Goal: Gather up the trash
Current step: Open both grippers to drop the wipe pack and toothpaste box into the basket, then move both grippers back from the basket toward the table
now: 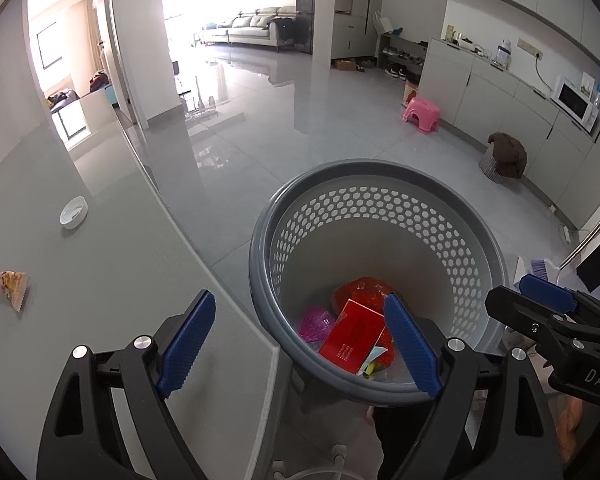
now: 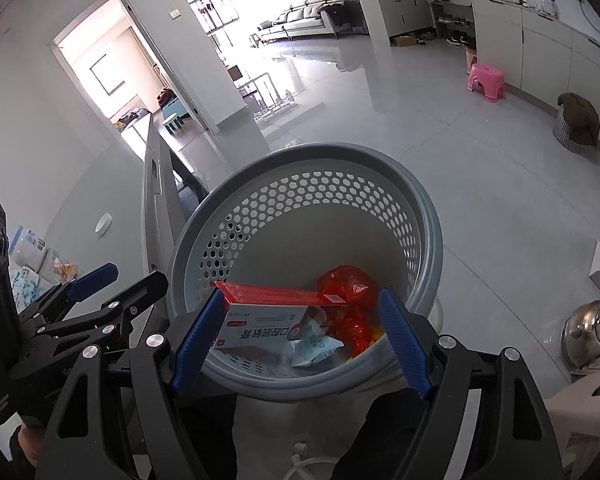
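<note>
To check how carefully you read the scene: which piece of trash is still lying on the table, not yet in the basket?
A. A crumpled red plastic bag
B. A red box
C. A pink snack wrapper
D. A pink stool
C. The pink snack wrapper lies on the table, while the red box and red plastic bag are already inside the basket.

My grey table (image 1: 112, 280) is on my left. A white cap (image 1: 73, 211) lies on it, open side up. Nearer to me lies a pink snack wrapper (image 1: 7, 283), well apart from the cap. Past the table's edge is the shiny grey floor (image 1: 300, 128). My grey bin (image 1: 380, 176) stands on it, just beside the table. Far off stands a pink stool (image 1: 421, 114).
</note>
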Available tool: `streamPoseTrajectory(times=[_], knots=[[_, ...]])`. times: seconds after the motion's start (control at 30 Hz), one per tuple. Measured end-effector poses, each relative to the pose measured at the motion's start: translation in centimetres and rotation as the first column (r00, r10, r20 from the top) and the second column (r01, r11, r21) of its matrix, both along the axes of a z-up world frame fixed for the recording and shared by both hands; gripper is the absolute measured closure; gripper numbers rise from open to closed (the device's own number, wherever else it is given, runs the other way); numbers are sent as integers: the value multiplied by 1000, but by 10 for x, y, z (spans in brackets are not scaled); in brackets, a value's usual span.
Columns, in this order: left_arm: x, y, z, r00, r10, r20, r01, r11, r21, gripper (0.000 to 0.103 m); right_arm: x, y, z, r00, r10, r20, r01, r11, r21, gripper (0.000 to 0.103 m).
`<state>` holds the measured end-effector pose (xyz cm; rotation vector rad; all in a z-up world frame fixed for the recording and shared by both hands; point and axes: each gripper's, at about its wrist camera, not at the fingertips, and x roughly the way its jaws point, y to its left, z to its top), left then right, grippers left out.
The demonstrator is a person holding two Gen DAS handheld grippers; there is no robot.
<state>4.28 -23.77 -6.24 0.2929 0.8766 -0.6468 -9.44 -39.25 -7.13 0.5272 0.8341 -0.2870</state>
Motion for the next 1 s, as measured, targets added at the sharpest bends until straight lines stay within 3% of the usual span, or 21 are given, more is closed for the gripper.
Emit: streamPoseTrajectory(times=[0.3,0.63,0.83,1.0], knots=[[-11,31,17,998,36,41,-36,999,-20,12,-11,19,14,999,29,36,-28,999,-14,27],[-7,95,26,984,167,59,-165,985,-41,10,13,58,24,988,141,63,-140,990,-23,27],[9,147,29,951,303,62,-299,952,-68,8,46,94,23,967,248,56,-246,969,-36,27],[29,197,28,899,432,70,-427,902,-68,8,80,122,22,943,327,60,-325,945,-44,27]])
